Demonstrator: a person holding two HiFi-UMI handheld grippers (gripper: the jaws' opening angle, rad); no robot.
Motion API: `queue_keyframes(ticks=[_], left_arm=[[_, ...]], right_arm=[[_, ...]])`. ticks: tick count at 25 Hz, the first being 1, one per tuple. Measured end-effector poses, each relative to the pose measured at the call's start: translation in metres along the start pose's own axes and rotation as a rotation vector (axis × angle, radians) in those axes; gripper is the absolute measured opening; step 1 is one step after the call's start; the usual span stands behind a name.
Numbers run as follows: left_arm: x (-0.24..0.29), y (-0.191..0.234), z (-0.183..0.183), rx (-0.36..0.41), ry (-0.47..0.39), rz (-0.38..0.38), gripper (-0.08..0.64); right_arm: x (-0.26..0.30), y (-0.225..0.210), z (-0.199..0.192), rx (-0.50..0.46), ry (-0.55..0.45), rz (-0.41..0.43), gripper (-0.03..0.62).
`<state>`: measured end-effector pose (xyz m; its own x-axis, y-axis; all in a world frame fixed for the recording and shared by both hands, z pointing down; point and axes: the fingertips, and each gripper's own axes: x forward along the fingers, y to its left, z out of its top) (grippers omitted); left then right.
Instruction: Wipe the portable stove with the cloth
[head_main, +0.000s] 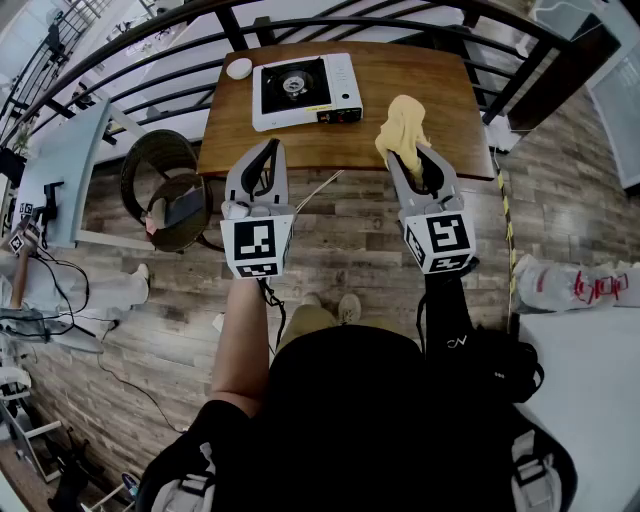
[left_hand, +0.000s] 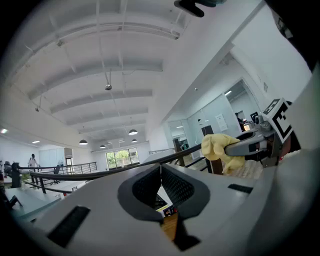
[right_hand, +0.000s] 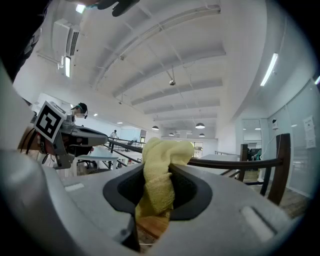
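A white portable stove (head_main: 305, 90) with a black burner top sits at the back left of a wooden table (head_main: 420, 90). My right gripper (head_main: 408, 148) is raised over the table's front right, shut on a yellow cloth (head_main: 402, 126) that bunches up past its tips. In the right gripper view the cloth (right_hand: 161, 175) is pinched between the jaws. My left gripper (head_main: 268, 152) hovers at the table's front edge, in front of the stove, with its jaws shut and nothing held. In the left gripper view the jaws meet and the cloth (left_hand: 221, 149) shows to the right.
A small white round object (head_main: 239, 68) lies left of the stove. A dark curved railing (head_main: 160, 62) runs behind the table. A round wicker chair (head_main: 165, 185) stands left of the table. A white plastic bag (head_main: 575, 285) lies on the floor at the right.
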<state>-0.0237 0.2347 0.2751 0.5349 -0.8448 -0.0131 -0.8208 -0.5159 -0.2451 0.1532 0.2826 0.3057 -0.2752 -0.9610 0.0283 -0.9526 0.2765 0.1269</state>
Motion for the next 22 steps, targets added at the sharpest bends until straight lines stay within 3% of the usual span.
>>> queue_keyframes(ticks=[16, 22], left_arm=[[0.015, 0.010, 0.003, 0.021, -0.011, -0.002, 0.011], [0.024, 0.033, -0.007, 0.034, 0.007, 0.009, 0.011]], right_arm=[[0.025, -0.001, 0.001, 0.036, -0.021, 0.035, 0.112], [0.054, 0.009, -0.004, 0.037, -0.020, 0.071, 0.112]])
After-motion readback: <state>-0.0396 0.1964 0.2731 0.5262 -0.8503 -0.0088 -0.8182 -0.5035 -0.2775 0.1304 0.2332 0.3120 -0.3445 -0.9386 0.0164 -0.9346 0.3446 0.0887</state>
